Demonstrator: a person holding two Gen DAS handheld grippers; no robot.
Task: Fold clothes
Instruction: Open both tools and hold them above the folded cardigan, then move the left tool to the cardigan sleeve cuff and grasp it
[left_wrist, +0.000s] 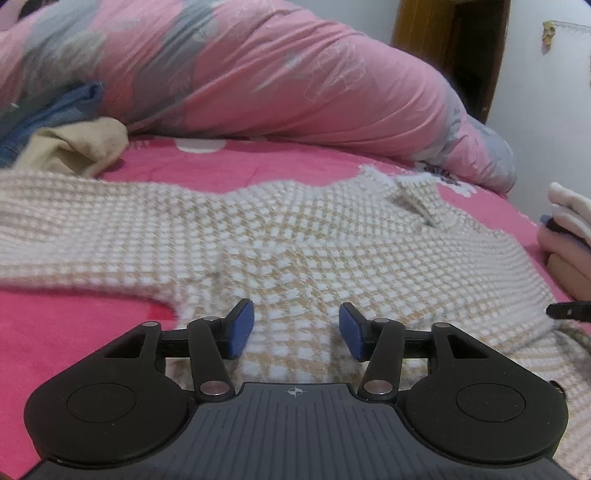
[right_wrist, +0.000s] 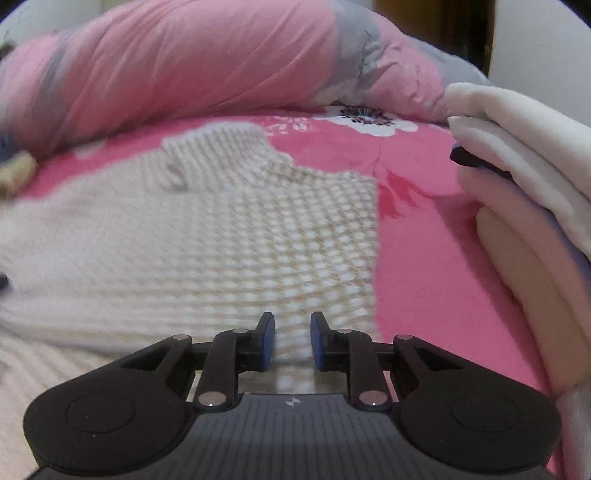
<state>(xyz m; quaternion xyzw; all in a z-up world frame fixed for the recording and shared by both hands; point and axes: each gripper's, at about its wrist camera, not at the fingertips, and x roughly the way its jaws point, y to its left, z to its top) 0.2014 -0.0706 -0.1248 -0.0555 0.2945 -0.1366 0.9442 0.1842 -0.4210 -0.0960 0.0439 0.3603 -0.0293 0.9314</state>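
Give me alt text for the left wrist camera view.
A cream waffle-knit sweater lies spread on a pink bedsheet, with the left hand-held gripper open above its lower part, holding nothing. Behind lie a pink quilt and a small heap of clothes.

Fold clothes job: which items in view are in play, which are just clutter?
In play:
- knit sweater, spread flat on the bed sheet
- left tool, open above it
- right tool, nothing gripped

Lying about:
- pink quilt
- blue denim garment
- cream garment
- folded white cloth
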